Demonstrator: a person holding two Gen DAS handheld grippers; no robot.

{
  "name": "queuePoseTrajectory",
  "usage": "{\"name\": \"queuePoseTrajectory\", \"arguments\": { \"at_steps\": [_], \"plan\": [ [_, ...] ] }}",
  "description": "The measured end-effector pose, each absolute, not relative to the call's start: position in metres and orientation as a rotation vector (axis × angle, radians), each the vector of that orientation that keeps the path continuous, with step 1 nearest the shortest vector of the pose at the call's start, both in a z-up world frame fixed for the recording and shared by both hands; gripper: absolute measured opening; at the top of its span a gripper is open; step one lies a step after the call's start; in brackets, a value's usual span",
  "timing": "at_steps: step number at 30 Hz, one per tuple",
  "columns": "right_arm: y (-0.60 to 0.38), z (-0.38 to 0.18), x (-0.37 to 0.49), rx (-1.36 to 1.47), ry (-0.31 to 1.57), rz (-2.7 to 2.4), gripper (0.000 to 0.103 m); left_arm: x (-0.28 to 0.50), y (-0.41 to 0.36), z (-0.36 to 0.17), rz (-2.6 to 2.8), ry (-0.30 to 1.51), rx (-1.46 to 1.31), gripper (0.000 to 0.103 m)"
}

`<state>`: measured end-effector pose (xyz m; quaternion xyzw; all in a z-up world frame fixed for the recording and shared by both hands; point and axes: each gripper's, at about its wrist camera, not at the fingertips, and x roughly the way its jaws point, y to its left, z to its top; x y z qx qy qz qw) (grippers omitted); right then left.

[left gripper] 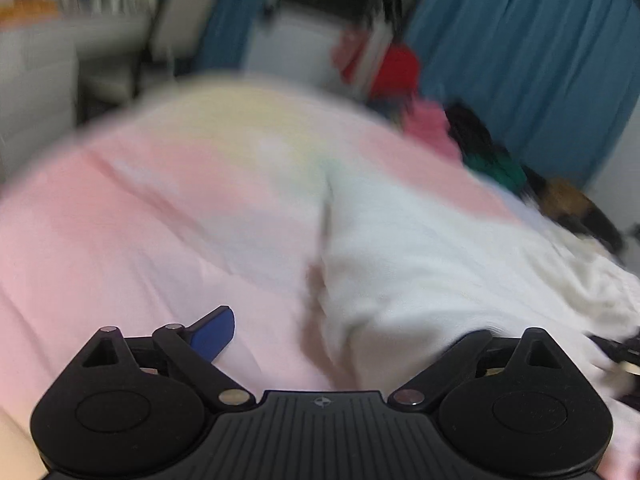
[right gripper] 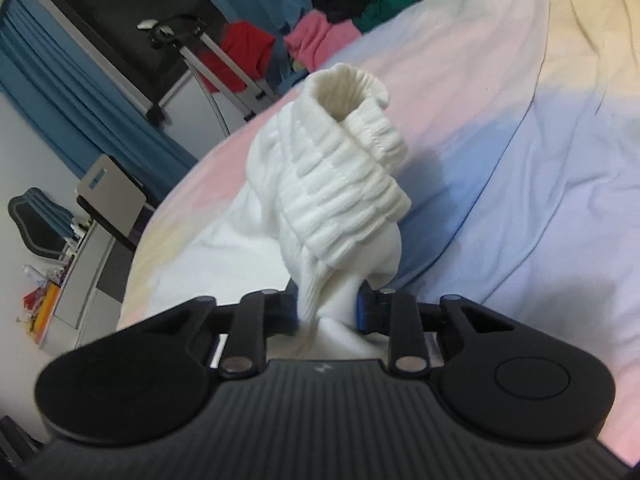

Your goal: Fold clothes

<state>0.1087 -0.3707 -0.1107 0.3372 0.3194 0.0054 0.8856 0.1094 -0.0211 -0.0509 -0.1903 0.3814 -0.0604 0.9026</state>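
A white garment (left gripper: 420, 248) lies on a pastel pink, yellow and blue bedsheet (left gripper: 140, 208). My left gripper (left gripper: 340, 332) is open; its blue left fingertip (left gripper: 214, 334) shows over the sheet, and the right finger is hidden under the white cloth. The left wrist view is blurred by motion. In the right wrist view my right gripper (right gripper: 328, 308) is shut on the white garment (right gripper: 332, 200), pinching bunched cloth just below its ribbed cuff (right gripper: 352, 100), which stands up above the sheet (right gripper: 540, 160).
A pile of pink, black, green and red clothes (right gripper: 340, 20) lies at the bed's far edge and also shows in the left wrist view (left gripper: 472, 140). Blue curtains (left gripper: 528, 60), a metal stand (right gripper: 224, 64) and a cluttered white desk (right gripper: 80, 260) surround the bed.
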Motion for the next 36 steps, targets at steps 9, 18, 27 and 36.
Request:
{"name": "queuePoseTrajectory", "arguments": {
  "at_steps": [9, 18, 27, 36],
  "plan": [
    [-0.368, -0.118, 0.113, 0.71, 0.673, -0.047, 0.027, 0.102, 0.019, -0.05, -0.302, 0.821, -0.786, 0.102],
    [-0.367, -0.127, 0.117, 0.719, 0.679, -0.053, 0.028, 0.146, 0.005, -0.086, -0.31, 0.854, -0.89, 0.088],
    [-0.376, -0.093, 0.105, 0.767, 0.592, -0.017, 0.024, 0.139, -0.002, -0.037, -0.36, 0.711, -0.816, 0.047],
    [-0.435, -0.021, 0.097, 0.814, 0.507, 0.015, 0.023, 0.153, -0.089, 0.05, -0.445, 0.686, -0.733, 0.042]
  ]
}}
